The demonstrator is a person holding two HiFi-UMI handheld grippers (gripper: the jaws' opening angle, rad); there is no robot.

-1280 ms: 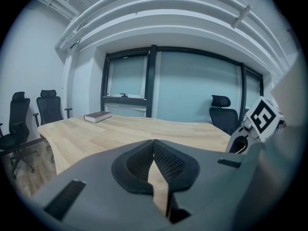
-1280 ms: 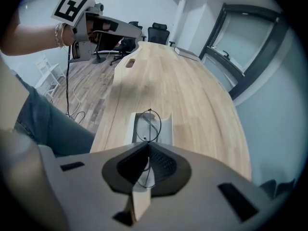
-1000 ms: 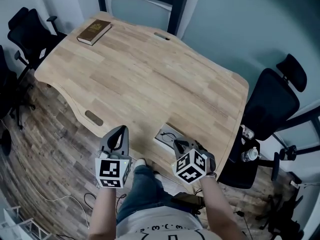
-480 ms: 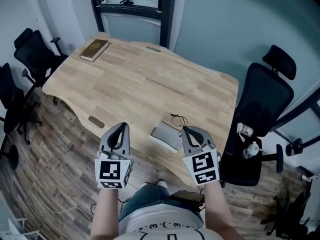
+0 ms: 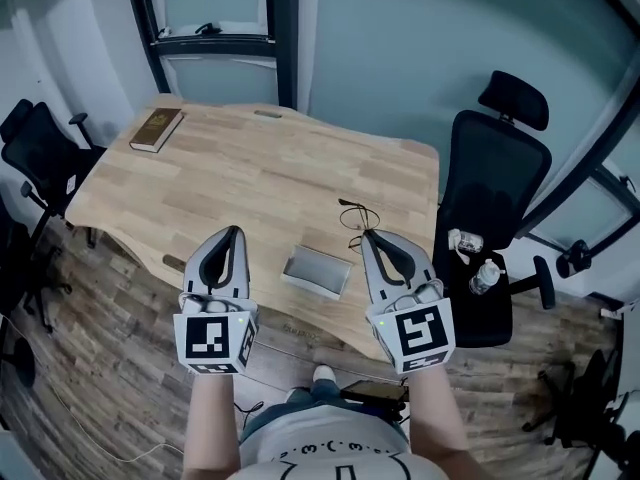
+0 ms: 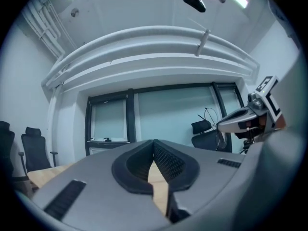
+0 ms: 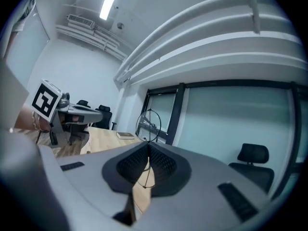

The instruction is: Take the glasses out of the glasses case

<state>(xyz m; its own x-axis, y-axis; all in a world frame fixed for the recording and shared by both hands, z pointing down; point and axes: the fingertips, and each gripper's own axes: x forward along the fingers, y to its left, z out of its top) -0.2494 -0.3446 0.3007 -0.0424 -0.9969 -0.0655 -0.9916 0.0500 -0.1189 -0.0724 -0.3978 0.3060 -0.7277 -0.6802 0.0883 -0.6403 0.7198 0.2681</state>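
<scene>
The glasses, thin and dark-wired, stick out past the tips of my right gripper, which is shut on them above the near right part of the wooden table. In the right gripper view one round lens stands just beyond the meeting jaws of my right gripper. The grey glasses case lies open on the table between the two grippers. My left gripper hovers to the left of the case, shut with nothing in it; its tips touch in its own view.
A brown book lies at the table's far left corner. A black office chair stands to the right of the table with two bottles on its seat. More black chairs stand at the left. Windows lie behind.
Both grippers have risen from near the table's front edge. The right gripper has lifted the glasses up and away from the open case; the left stays shut and empty.
</scene>
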